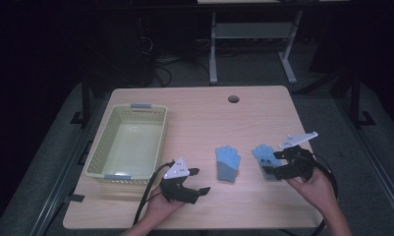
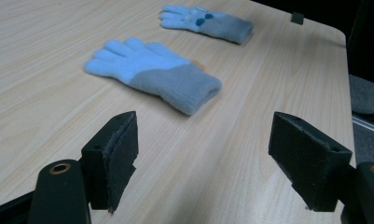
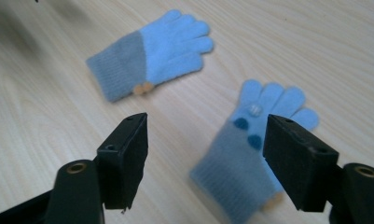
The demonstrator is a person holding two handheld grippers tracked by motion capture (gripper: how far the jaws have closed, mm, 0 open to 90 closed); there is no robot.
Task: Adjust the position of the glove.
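Two light-blue knitted gloves with grey cuffs lie flat on the wooden table (image 1: 194, 113). The plain one (image 1: 228, 163) (image 2: 152, 77) (image 3: 152, 51) lies near the middle, fingers pointing away from the person. The other glove (image 1: 262, 153) (image 2: 205, 22) (image 3: 250, 154) has dark dots on its back and lies to the right. My right gripper (image 1: 271, 163) (image 3: 205, 158) hovers over the dotted glove's cuff, jaws open, not pressing on it. My left gripper (image 1: 200, 180) (image 2: 203, 154) is open and empty, left of the plain glove and pointing toward its cuff.
A pale yellow-green plastic basket (image 1: 128, 142) stands empty at the table's left side. A round cable hole (image 1: 233, 99) is near the far edge. Behind the table a metal desk frame (image 1: 253, 39) stands on the dark floor.
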